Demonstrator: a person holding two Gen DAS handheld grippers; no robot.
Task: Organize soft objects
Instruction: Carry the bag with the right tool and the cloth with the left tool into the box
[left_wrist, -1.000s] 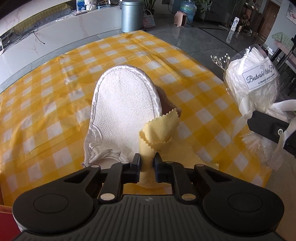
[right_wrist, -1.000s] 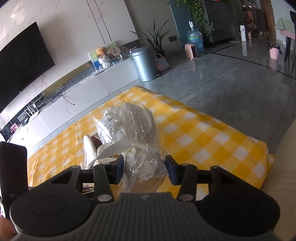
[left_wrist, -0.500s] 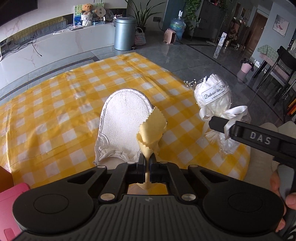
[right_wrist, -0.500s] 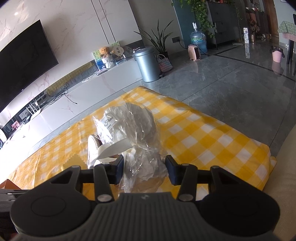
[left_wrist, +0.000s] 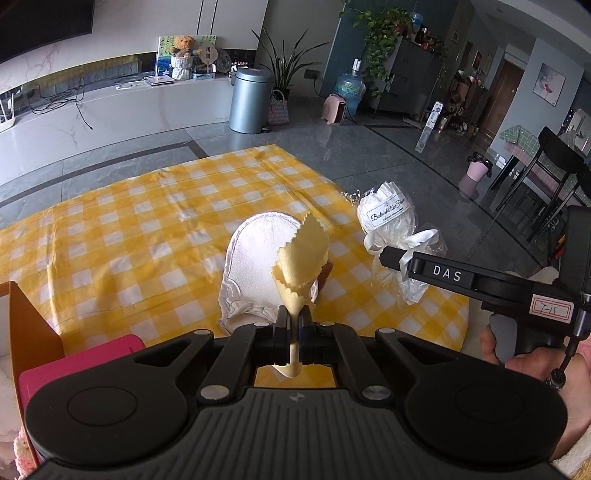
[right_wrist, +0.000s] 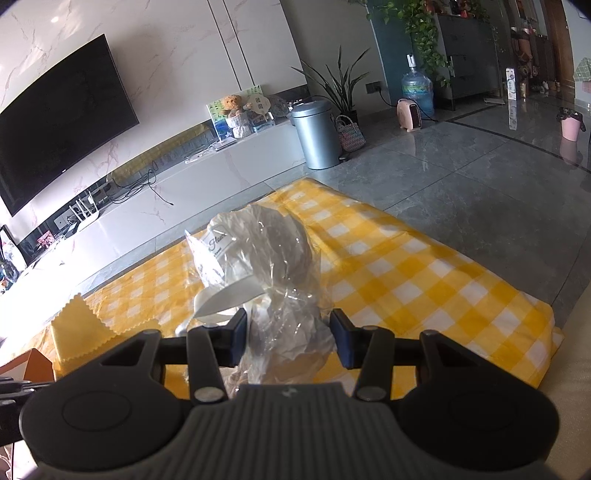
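Right at the lower middle of the left wrist frame, the left gripper (left_wrist: 294, 326) is clenched on a pale yellow cloth (left_wrist: 301, 262) with pinked edges — the fabric stands up from between the closed fingers in a folded cone, and a small tail of it hangs below them. Behind the cloth, at frame centre, a white terry slipper (left_wrist: 255, 266) lies sole-up on the yellow checked tablecloth (left_wrist: 129, 236).

To the right of centre in that frame, the right gripper (left_wrist: 388, 256) reaches in from the right edge, its tip against the white ribbon of a cellophane-wrapped white bundle (left_wrist: 388, 218) bearing a script label. Seen from the right wrist, this bundle (right_wrist: 266, 266) sits between the spread fingers of the right gripper (right_wrist: 288, 341), its crinkled wrap filling much of the gap — whether the pads actually press it I cannot tell. The yellow cloth (right_wrist: 77, 332) shows at the lower left of that frame.

At the lower left of the left wrist frame sit a pink box (left_wrist: 74, 358) and an orange panel (left_wrist: 29, 325).
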